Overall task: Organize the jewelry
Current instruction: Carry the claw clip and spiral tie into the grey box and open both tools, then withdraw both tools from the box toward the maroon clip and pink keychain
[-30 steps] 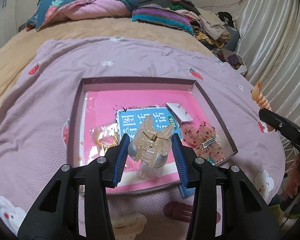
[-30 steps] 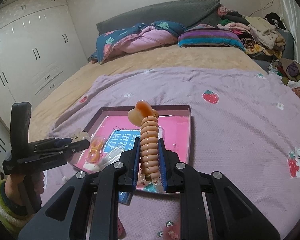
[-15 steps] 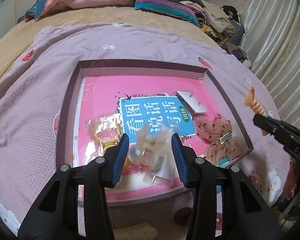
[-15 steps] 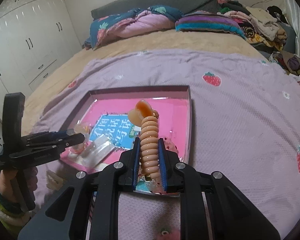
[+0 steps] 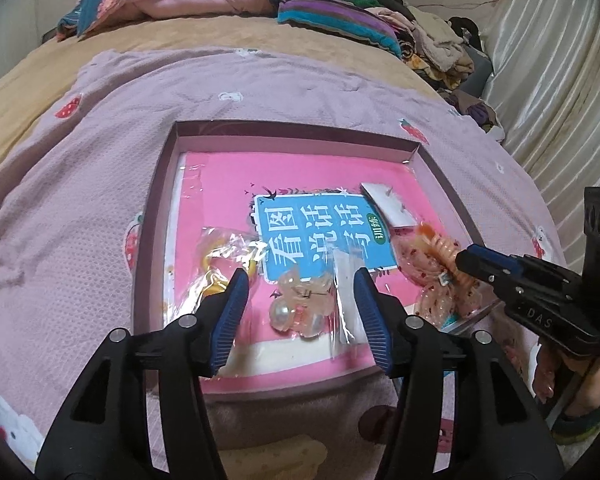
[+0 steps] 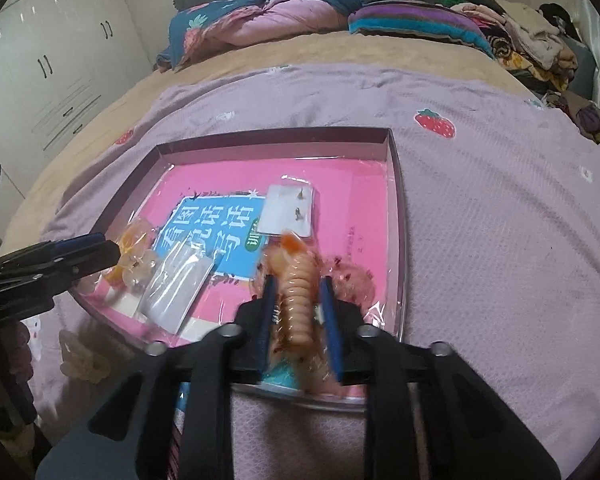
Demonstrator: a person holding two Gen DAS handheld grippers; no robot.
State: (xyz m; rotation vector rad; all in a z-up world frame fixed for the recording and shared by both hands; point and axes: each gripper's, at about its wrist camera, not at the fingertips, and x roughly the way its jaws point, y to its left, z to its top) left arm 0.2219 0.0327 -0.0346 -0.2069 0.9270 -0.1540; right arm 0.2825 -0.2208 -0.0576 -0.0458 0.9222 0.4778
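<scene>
Left gripper (image 5: 300,300) is spread wide above the clear claw clip (image 5: 302,306); peach spiral clip (image 6: 298,300) sits between right gripper (image 6: 298,312) fingers, seemingly loosened.

One shallow tray (image 5: 152,216) is seen ahead of both grippers, and one pink book (image 5: 300,184) is laid inside it. Two grippers are counted: the left gripper (image 5: 300,304) and the right gripper (image 6: 298,304). One translucent claw clip (image 5: 300,300) is seen between the left gripper's spread fingers. One ribbed peach hair clip (image 6: 298,300) is seen between the right gripper's fingers. One white earring card (image 6: 286,210) is seen ahead of the right gripper, with two studs on it. One clear packet (image 6: 178,286) is found to its left. One cream clip (image 6: 82,362) is counted outside the tray, near the left gripper.
</scene>
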